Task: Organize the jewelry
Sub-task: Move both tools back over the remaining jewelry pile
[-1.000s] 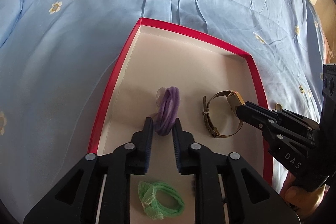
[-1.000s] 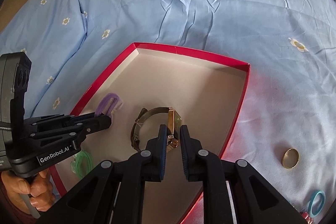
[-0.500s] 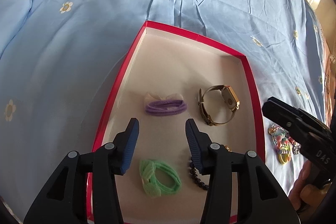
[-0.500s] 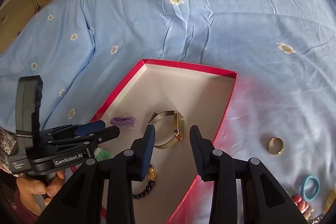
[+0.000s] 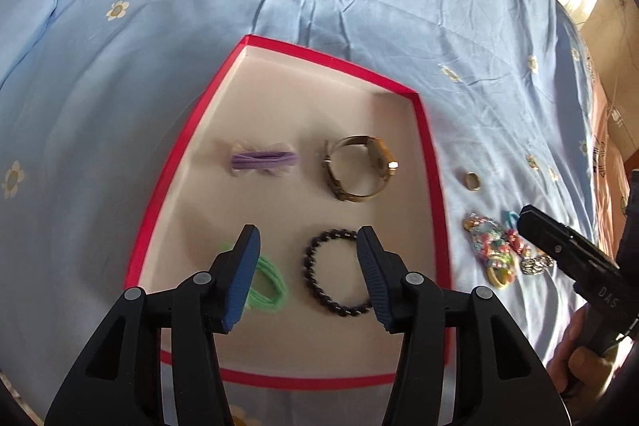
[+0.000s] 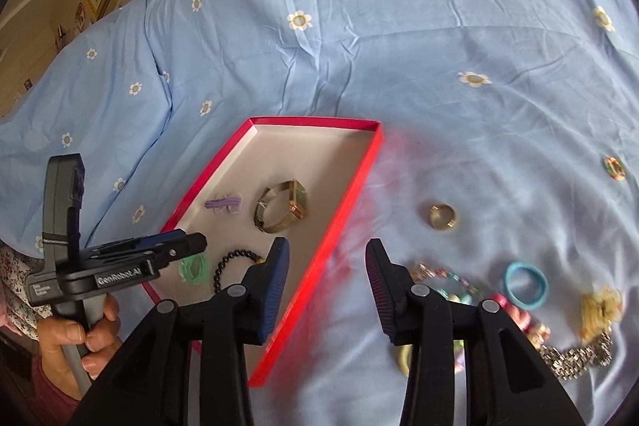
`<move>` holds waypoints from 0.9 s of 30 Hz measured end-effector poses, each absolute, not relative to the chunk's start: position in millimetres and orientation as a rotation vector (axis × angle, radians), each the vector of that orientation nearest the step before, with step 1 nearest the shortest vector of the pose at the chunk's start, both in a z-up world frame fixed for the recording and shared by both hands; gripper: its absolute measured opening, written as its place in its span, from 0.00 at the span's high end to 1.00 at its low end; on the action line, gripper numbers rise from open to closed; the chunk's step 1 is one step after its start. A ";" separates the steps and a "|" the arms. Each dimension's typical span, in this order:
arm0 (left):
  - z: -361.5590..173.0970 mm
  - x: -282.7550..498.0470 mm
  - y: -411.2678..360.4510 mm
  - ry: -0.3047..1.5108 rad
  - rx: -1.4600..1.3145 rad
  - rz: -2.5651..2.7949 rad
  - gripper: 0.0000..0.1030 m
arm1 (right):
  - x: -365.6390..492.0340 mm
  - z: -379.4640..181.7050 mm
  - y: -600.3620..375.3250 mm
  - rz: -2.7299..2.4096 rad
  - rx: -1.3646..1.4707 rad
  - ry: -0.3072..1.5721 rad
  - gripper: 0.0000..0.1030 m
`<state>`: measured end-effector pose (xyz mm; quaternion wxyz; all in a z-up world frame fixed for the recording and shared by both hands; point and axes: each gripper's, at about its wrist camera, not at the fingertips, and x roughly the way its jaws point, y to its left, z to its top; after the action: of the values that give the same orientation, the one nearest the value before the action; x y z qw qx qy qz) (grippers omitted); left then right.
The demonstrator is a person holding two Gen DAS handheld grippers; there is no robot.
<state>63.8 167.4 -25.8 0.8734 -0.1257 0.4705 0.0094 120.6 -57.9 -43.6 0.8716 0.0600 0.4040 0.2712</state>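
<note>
A red-rimmed box (image 5: 429,154) with a white floor lies on the bed. In it are a purple hair tie (image 5: 263,160), a gold watch (image 5: 359,168), a black bead bracelet (image 5: 335,274) and a green hair tie (image 5: 267,286). My left gripper (image 5: 307,234) hovers above the bracelet and green tie, jaws opening, nothing between them. My right gripper (image 6: 326,250) hangs over the box's right rim (image 6: 351,198) and the sheet, jaws also opening and empty. A gold ring (image 6: 441,216) lies on the sheet to the right of the box.
Loose jewelry lies right of the box: a colourful heap (image 5: 495,250), a teal hair ring (image 6: 525,284), a yellow piece (image 6: 601,306), a silver chain (image 6: 575,358), a small ring (image 6: 615,168). The blue flowered sheet (image 6: 359,26) spreads all round. A hand (image 6: 76,338) grips the left handle.
A second ago the left gripper pinched the purple tie and the right pinched the watch. Both let go, opened and drew back and up; tie and watch lie in the box.
</note>
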 end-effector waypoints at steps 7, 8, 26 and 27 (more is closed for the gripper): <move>-17.0 57.9 134.2 0.981 -0.244 -0.052 0.49 | 101.1 -42.3 -95.8 0.512 0.145 0.835 0.58; -16.4 58.3 129.8 0.983 -0.239 -0.060 0.49 | 98.2 -41.9 -101.2 0.505 0.147 0.834 0.58; -20.8 60.3 56.9 1.024 -0.164 -0.176 0.49 | 61.4 -52.4 -187.0 0.351 0.170 0.847 0.58; -21.0 61.6 54.1 1.026 -0.160 -0.178 0.49 | 60.8 -53.2 -190.9 0.342 0.171 0.846 0.58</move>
<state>61.6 54.1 -21.0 0.8644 -0.0765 0.4897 -0.0847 60.8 -190.9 -53.2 0.8943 0.0827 0.4078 0.1647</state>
